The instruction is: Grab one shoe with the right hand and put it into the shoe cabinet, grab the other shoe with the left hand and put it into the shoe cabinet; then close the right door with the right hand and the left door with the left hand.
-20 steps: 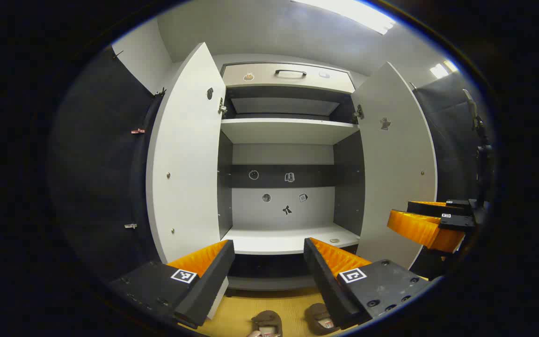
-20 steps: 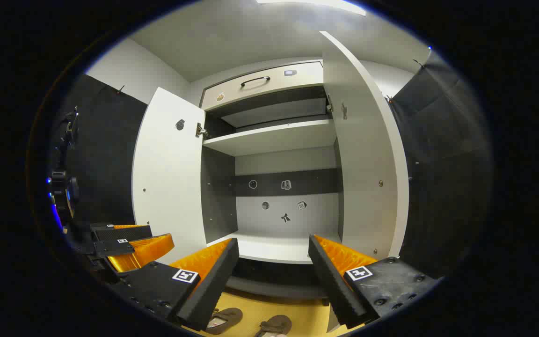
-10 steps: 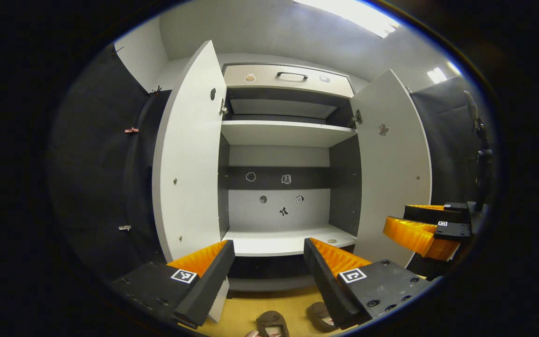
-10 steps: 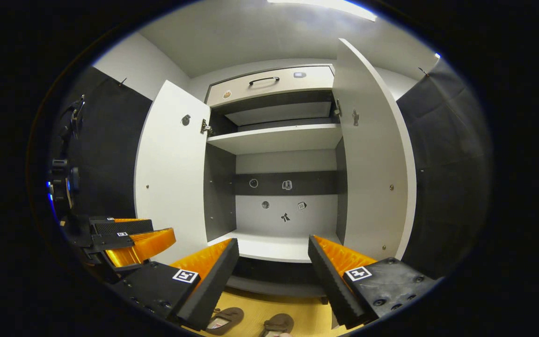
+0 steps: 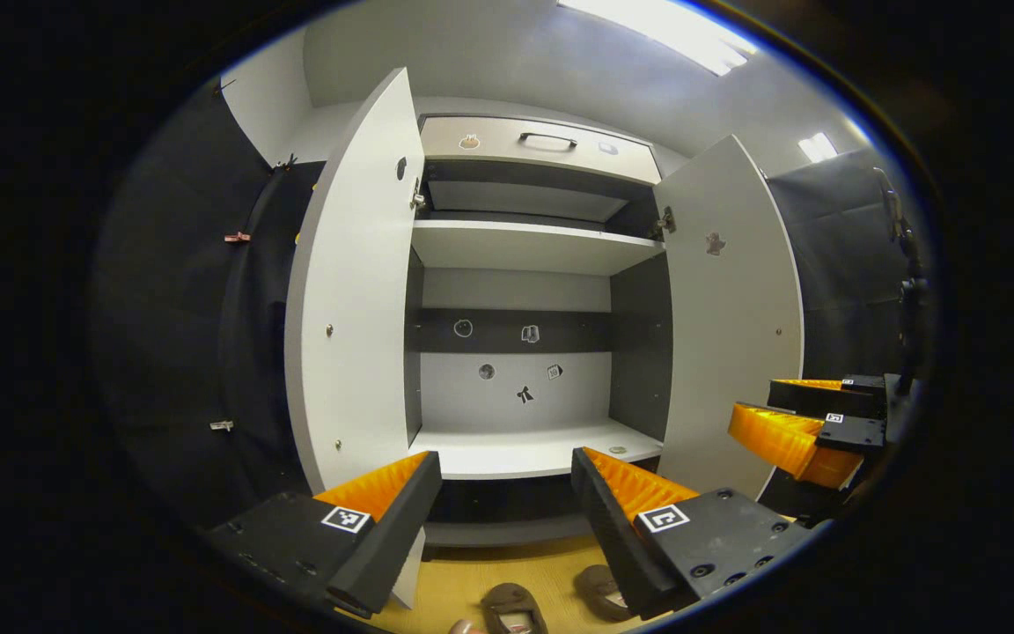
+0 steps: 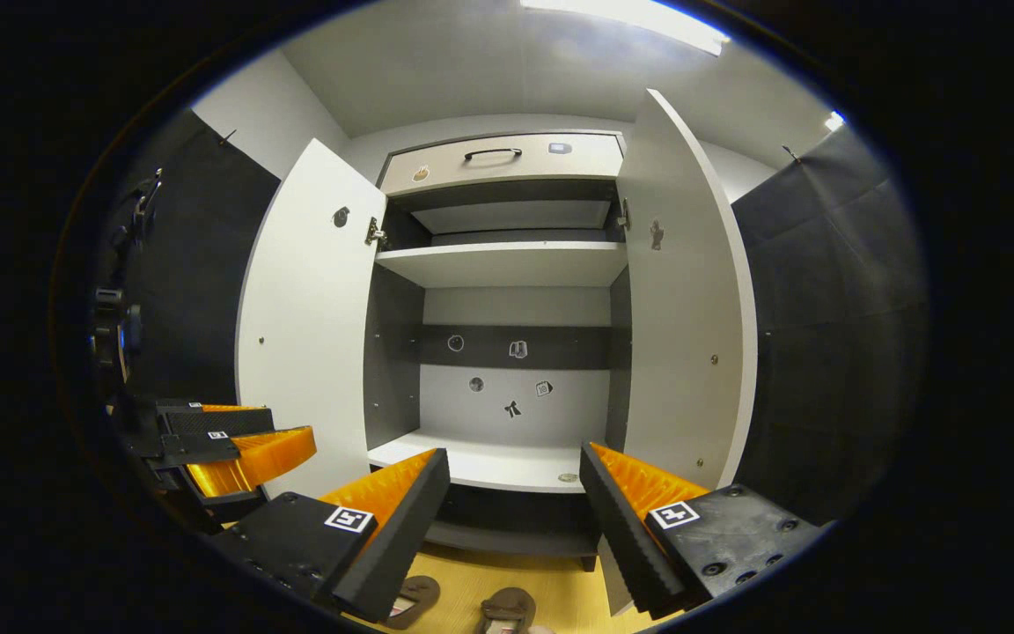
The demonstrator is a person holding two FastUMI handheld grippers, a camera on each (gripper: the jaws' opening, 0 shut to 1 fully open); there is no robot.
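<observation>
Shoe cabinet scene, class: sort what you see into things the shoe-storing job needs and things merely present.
Needed:
two shoes on the floor
shoe cabinet, shelf bare
left door, open
right door, open
left gripper, open
right gripper, open

Merely present:
top drawer
stickers on the back panel
ceiling light

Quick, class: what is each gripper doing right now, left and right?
Left gripper: jaws open, holding nothing.
Right gripper: jaws open, holding nothing.
</observation>
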